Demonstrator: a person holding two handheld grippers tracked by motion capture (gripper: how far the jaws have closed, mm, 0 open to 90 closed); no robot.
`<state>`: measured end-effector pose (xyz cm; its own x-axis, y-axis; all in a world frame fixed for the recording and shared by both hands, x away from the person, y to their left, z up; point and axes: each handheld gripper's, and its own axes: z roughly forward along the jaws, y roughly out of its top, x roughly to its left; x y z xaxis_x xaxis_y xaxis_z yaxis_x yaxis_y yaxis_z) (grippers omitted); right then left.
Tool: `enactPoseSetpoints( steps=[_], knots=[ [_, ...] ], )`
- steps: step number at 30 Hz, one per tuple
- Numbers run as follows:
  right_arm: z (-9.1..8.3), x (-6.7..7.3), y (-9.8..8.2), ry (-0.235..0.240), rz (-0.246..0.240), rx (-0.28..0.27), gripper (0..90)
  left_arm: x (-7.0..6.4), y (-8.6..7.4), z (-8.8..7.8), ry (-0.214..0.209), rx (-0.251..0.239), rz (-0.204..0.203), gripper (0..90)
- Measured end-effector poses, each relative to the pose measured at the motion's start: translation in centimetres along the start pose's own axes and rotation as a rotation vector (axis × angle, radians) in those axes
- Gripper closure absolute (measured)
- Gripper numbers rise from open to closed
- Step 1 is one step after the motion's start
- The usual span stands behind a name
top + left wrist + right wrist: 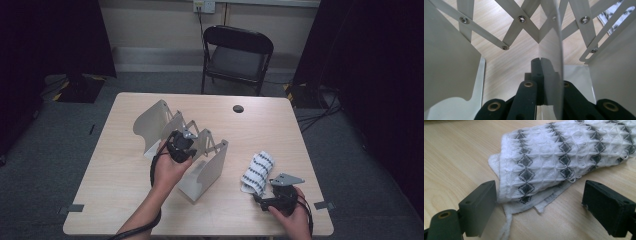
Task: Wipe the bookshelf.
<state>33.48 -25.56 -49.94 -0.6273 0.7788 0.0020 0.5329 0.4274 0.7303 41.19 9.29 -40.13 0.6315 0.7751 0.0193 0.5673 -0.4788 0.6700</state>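
A pale grey metal expanding file rack (180,150), made of upright divider plates joined by riveted scissor struts, is stood near the middle of the light wooden tabletop (125,200) and is taken here as the landmark. At the rack's middle, the left tool (181,146) is held from above by the person's left hand (167,172), and in the left gripper view its black jaws are seen pressed together on the thin edge of one upright divider plate (551,75), with the crossed struts (521,20) spread beyond it and bare wood visible between them. To the right of the rack, well apart from it, a folded white knitted cloth with dark diamond-patterned stripes (257,172) is laid flat on the tabletop. Just on the near side of that cloth, farther from the rack, the right tool (262,201) is held low in the person's right hand (292,220); in the right gripper view its jaws are seen spread wide apart, with the near end of the cloth (554,162) lying between and just ahead of them, its folded edge very close to one pad (480,207) and clear of the other. Behind the rack, past the far edge of the tabletop, a black folding chair (236,57) is stood on the grey floor.
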Motion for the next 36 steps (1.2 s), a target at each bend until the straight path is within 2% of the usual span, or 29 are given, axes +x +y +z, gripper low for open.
enactPoseSetpoints(
  steps=[7, 9, 11, 14, 15, 25, 27, 31, 36],
  knots=[
    [0.0, 0.0, 0.0, 0.000, 0.000, 0.000, 11.7, 0.0, -2.2, -1.1, -0.020, -0.020, 0.017, 90.0],
    [0.0, 0.0, 0.0, -0.001, 0.002, 0.001, 11.7, 0.1, -2.8, -1.3, -0.031, -0.032, 0.005, 90.0],
    [0.0, 0.0, 0.0, -0.001, 0.002, 0.001, 11.7, 0.1, -3.1, -1.5, -0.035, -0.037, 0.009, 90.0],
    [0.0, 0.0, 0.0, -0.003, 0.004, 0.001, 11.7, 0.3, -3.5, -1.7, -0.047, -0.025, 0.011, 90.0],
    [0.0, 0.0, 0.0, -0.003, 0.004, 0.001, 11.7, 0.3, -3.7, -1.7, -0.057, -0.031, -0.007, 90.0],
    [0.0, 0.1, 0.0, -0.004, 0.005, 0.000, 11.7, 0.4, -4.2, -1.7, -0.056, -0.034, 0.007, 90.0],
    [0.0, 0.1, 0.0, -0.003, 0.004, 0.000, 11.7, 0.3, -4.3, -1.7, -0.060, -0.040, -0.005, 90.0],
    [0.0, 0.1, 0.0, -0.004, 0.005, 0.001, 11.7, 0.4, -4.4, -1.7, -0.060, -0.040, 0.007, 90.0],
    [0.0, 0.1, 0.0, -0.004, 0.006, 0.001, 11.7, 0.4, -4.7, -1.7, -0.069, -0.048, -0.002, 90.0]
  ],
)
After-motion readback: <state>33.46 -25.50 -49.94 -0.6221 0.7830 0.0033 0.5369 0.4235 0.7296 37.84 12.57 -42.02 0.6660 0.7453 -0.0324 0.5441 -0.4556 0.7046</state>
